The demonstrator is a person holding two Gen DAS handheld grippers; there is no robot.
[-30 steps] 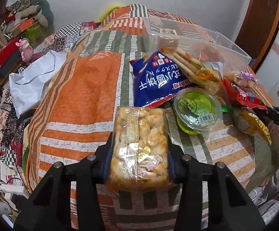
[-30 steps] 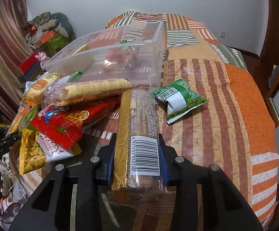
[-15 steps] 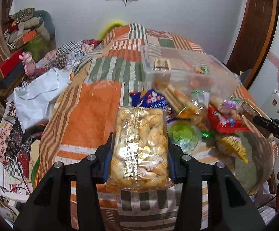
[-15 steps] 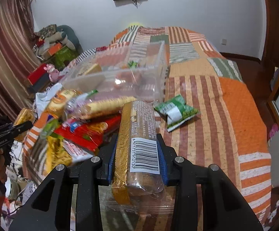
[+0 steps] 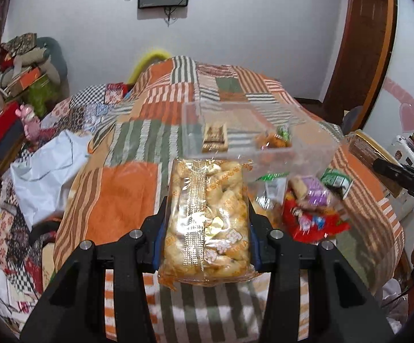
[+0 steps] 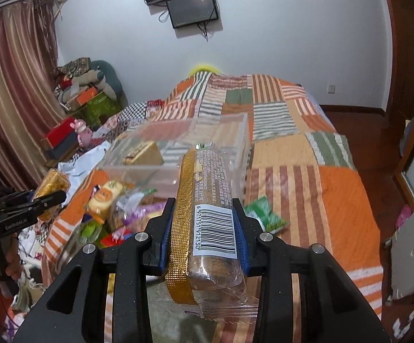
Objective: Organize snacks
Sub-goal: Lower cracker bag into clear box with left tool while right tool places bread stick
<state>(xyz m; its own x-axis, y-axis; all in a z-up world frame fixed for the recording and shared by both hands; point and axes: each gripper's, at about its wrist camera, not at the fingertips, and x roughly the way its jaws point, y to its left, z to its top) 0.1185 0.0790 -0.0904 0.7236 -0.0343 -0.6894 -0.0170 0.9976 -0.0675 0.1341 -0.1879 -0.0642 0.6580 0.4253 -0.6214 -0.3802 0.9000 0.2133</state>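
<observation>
My left gripper (image 5: 206, 228) is shut on a clear bag of golden puffed snacks (image 5: 207, 217), held above the patchwork bed. My right gripper (image 6: 204, 228) is shut on a long biscuit pack with a gold strip and a barcode (image 6: 207, 208). Beyond both lies a clear plastic bin (image 5: 249, 131) (image 6: 178, 145) with a few small packets inside. A heap of loose snacks (image 5: 307, 205) (image 6: 115, 205) sits on the quilt just before the bin. The right gripper's tip (image 5: 401, 174) shows at the left wrist view's right edge, the left gripper (image 6: 29, 203) at the right wrist view's left edge.
A green snack packet (image 6: 264, 217) lies alone on the striped quilt (image 6: 307, 171), right of the heap. A white plastic bag (image 5: 47, 171) rests on the bed's left side. Boxes and clutter (image 6: 84, 97) stack by the curtain. A wooden door (image 5: 361, 43) stands at the right.
Both grippers have risen with their packs still held. The bin and the snack heap now sit lower and farther off in both views, and more of the wall shows.
</observation>
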